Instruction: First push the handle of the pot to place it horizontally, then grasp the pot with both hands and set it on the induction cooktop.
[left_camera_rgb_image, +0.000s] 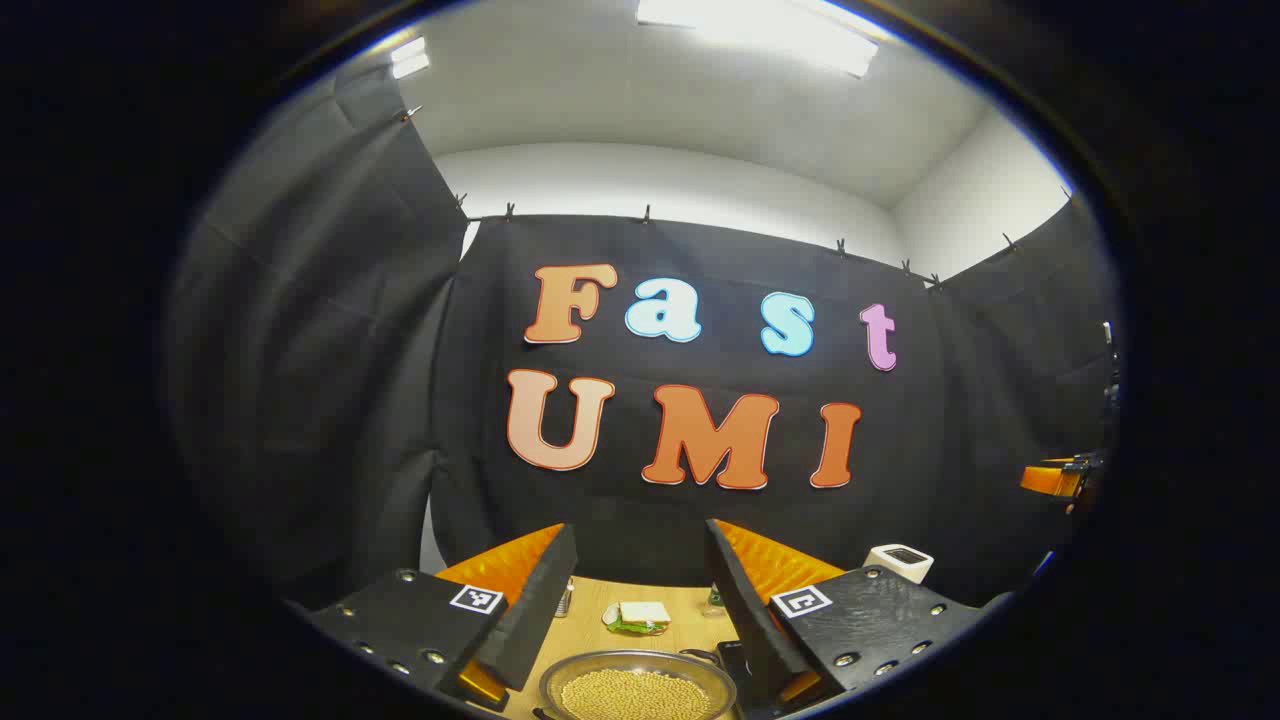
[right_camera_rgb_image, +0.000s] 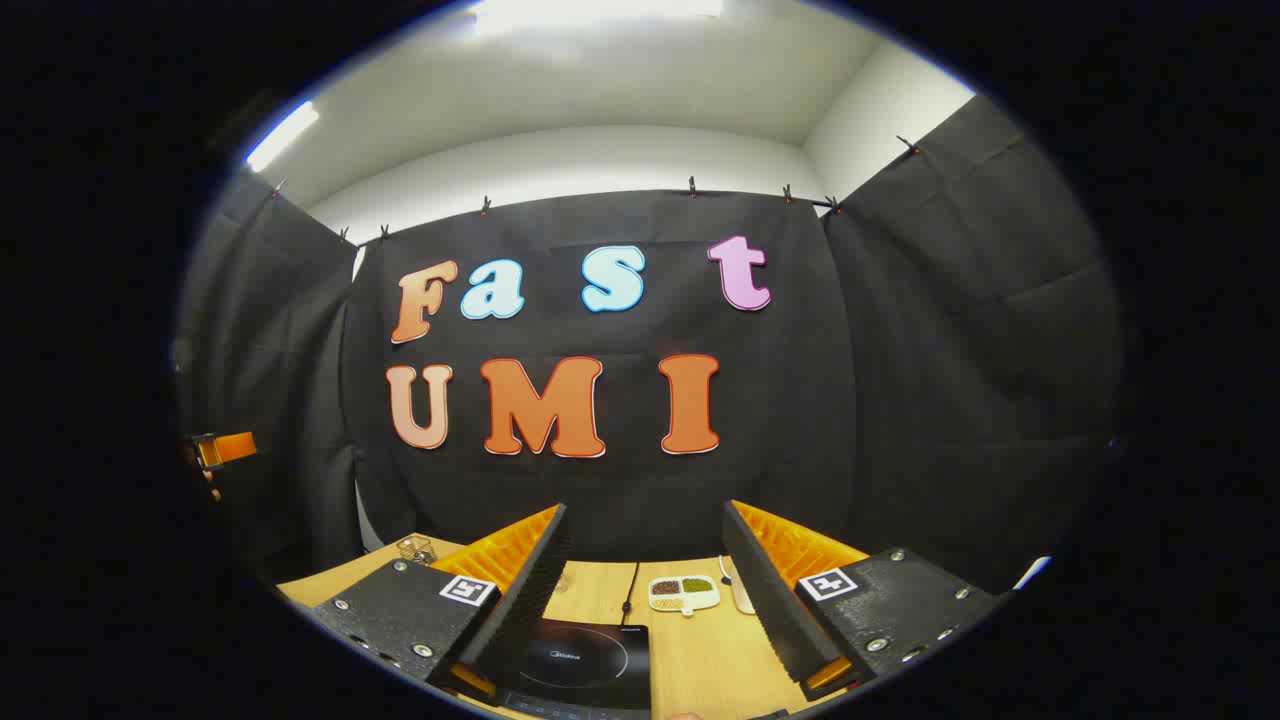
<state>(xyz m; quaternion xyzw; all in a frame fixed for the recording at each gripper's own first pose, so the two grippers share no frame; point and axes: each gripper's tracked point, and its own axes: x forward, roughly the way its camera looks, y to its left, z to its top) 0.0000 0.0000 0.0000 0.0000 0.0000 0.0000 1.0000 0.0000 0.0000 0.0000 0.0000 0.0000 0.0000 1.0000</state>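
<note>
2 hand-held grippers spread, left hand-held gripper above pot, right hand-held gripper above induction cooktop

Both tongs held level and raised, pointing toward the far wall: the left tongs stand with jaws wide apart, gripping nothing. The right tongs are likewise spread and empty, well apart from the left.

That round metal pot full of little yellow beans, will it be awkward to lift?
Probably heavy for its size: the round metal pot looks heaped with yellow beans. Tilted, the loose beans would likely shift or spill. Its smooth rim may slip between the left gripper fingers.
</note>
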